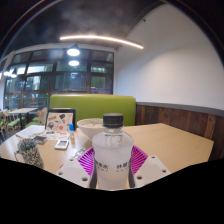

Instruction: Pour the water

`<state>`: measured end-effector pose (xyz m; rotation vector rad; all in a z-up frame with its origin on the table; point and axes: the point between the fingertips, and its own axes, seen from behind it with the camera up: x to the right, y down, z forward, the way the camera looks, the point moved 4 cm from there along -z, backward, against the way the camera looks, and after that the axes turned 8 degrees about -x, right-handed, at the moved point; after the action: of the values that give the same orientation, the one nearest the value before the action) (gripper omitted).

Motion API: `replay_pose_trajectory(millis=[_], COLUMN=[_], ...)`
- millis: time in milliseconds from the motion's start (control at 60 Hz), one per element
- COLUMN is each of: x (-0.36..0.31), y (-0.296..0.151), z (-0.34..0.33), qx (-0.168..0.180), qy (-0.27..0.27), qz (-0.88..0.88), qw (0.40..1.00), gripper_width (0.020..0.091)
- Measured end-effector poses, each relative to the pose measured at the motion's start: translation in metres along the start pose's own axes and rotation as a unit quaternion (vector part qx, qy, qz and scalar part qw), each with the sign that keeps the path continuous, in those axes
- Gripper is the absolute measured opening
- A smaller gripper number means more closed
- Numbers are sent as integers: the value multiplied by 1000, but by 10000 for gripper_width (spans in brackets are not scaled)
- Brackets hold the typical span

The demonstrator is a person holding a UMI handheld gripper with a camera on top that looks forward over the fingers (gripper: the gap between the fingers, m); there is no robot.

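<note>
1. The fingers are clamped on a capped water bottle, held upright above the tabletop.
2. The white bowl sits just beyond.
3. Risk: with the cap on, tilting would pour nothing.

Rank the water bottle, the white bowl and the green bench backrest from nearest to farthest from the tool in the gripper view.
1. Water bottle, between the tool fingers.
2. White bowl, just beyond the bottle, slightly left, on the table.
3. Green bench backrest, past the table's far edge.
</note>
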<state>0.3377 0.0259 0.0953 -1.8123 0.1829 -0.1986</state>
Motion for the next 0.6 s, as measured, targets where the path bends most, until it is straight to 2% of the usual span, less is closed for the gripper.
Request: replay_pose_trajectory(millis=[100, 150, 233, 317, 400, 450, 467, 533, 600], x=[-10, -13, -43, -79, -121, -143, -138, -166, -175], y=[-5, -18, -51, -81, -97, -96, -108, -91, -88], z=[-3, -11, -28, -37, -42, -41, -44, -36, -38], qx=[-16, -13, 10, 41, 54, 57, 52, 58, 63], qy=[15, 23, 47, 87, 120, 140, 132, 162, 166], qz=[-54, -100, -209, -351, -503, -594, -630, -726, -801], qw=[998, 995, 977, 932, 854, 790, 763, 666, 571], gripper_width=[431, 432, 431, 431, 428, 430, 430, 431, 431])
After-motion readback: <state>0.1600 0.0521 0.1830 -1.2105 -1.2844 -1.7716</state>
